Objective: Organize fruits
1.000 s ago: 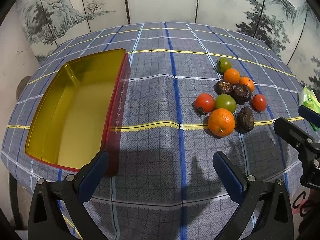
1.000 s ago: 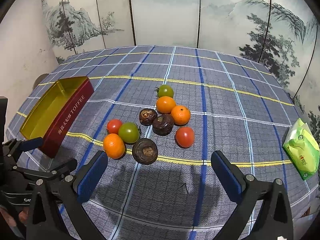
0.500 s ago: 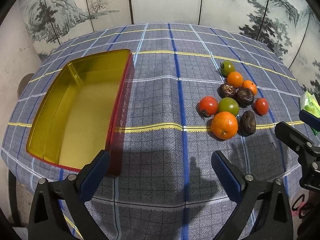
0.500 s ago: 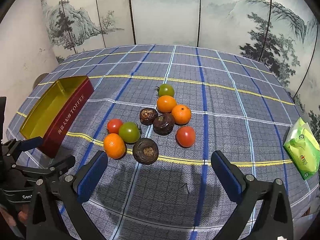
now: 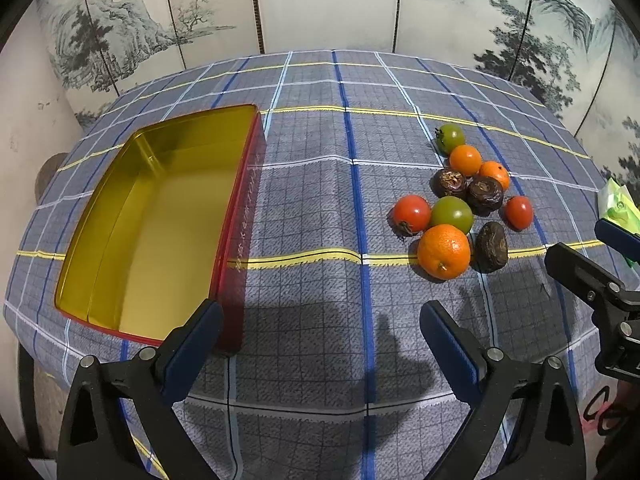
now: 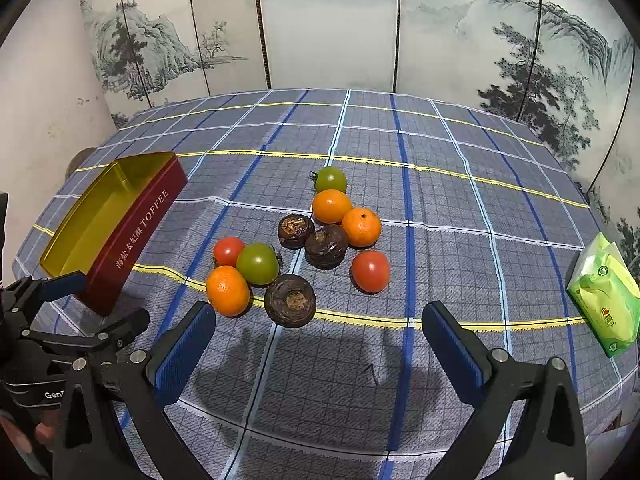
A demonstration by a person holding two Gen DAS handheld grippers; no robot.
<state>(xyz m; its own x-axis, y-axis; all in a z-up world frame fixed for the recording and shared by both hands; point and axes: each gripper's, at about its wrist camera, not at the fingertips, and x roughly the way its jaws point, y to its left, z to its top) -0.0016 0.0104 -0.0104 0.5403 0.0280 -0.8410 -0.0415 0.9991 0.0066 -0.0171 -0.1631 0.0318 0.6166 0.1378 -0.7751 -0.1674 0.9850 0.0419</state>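
Left tongs [image 5: 320, 330] nudged rightward, both tongs wide, fruits [image 6: 298, 242] clustered, three dark ones seemingly shrivelled, tin [image 5: 240, 208] empty.

We see the tin [image 5: 152, 216] at the frame's left on the tablecloth [image 5: 320, 184], 9 fruits [image 5: 460, 200] clustered right, the tissue pack [image 5: 618, 204] at far right.

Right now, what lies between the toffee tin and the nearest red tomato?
Only bare checked tablecloth. In the left wrist view, nothing sits on the stretch from the toffee tin to the red tomato; the right wrist view agrees.
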